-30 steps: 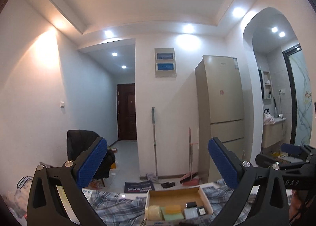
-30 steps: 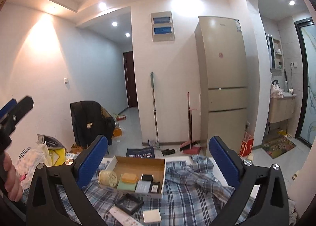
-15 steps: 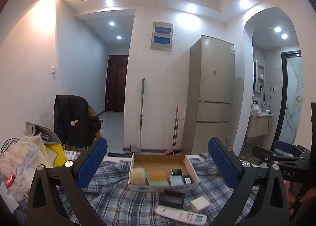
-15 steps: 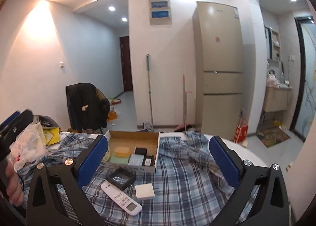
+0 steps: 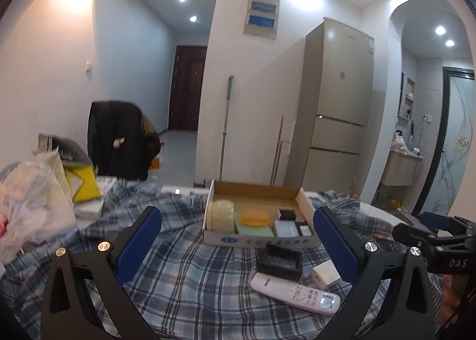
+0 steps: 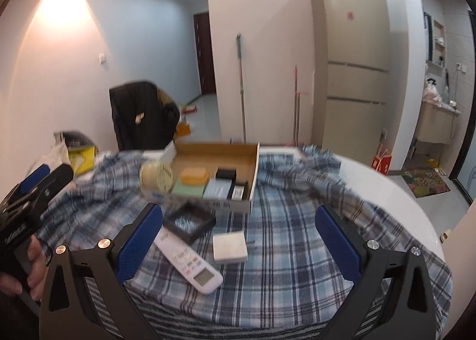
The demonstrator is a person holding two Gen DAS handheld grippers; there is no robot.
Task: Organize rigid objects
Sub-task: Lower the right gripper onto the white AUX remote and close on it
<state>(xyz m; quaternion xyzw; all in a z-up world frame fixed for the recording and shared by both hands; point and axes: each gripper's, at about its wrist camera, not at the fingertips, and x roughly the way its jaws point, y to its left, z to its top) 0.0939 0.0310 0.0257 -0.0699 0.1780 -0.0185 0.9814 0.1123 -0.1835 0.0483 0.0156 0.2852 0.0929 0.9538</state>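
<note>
- Left gripper point(image 5: 238, 239) fingers wide apart, empty, above plaid cloth point(image 5: 193, 280).
- Right gripper point(image 6: 239, 236) fingers also spread, empty.
- Cardboard box point(image 6: 253, 173) far centre holds jar point(image 6: 157, 176), orange soap point(image 6: 194, 176), small boxes.
- White remote point(image 6: 190, 259), black tray point(image 6: 189, 222), white square block point(image 6: 229, 248) lie near the box on the cloth.

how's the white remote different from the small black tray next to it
The white remote is long, slim and light, with a small screen and coloured buttons; the black tray is squarish, dark and open-topped. The remote lies flat and solid, while the tray holds something small and glittery that is too blurred to name. The remote lies nearer the camera, the tray closer to the cardboard box. Both rest loose on the plaid cloth, outside the box.
</note>
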